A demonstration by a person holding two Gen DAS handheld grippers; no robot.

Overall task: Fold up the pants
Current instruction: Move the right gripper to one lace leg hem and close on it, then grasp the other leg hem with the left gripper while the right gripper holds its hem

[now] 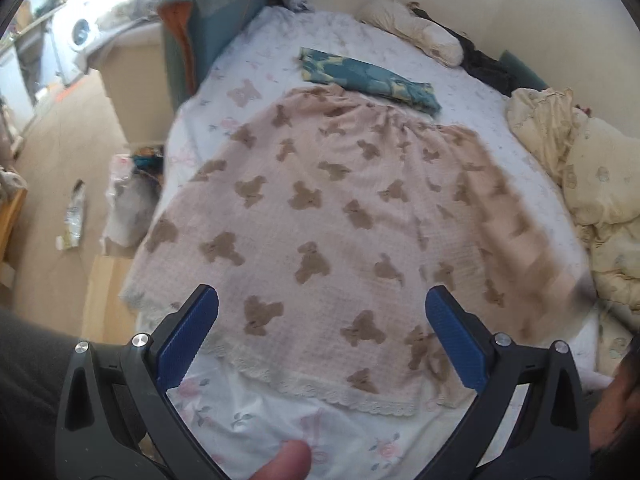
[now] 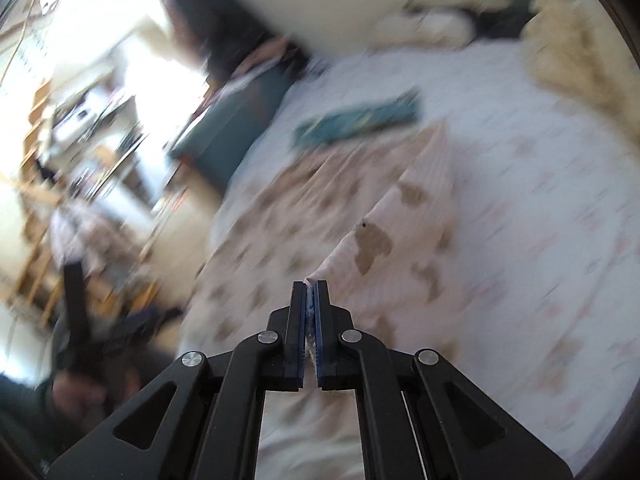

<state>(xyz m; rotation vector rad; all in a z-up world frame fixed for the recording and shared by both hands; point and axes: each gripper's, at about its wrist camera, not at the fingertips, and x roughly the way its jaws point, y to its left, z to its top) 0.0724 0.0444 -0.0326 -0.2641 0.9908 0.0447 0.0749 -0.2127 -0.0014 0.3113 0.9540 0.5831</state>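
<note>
The left gripper [image 1: 322, 312] hangs spread wide above the lace hem of the pink bear-print pants [image 1: 320, 208], lying on the bed [image 1: 248, 420]; the right gripper [image 2: 309, 288] pinches a lifted pants edge [image 2: 372, 240]. Beyond lies a folded teal cloth [image 1: 368, 80]
</note>
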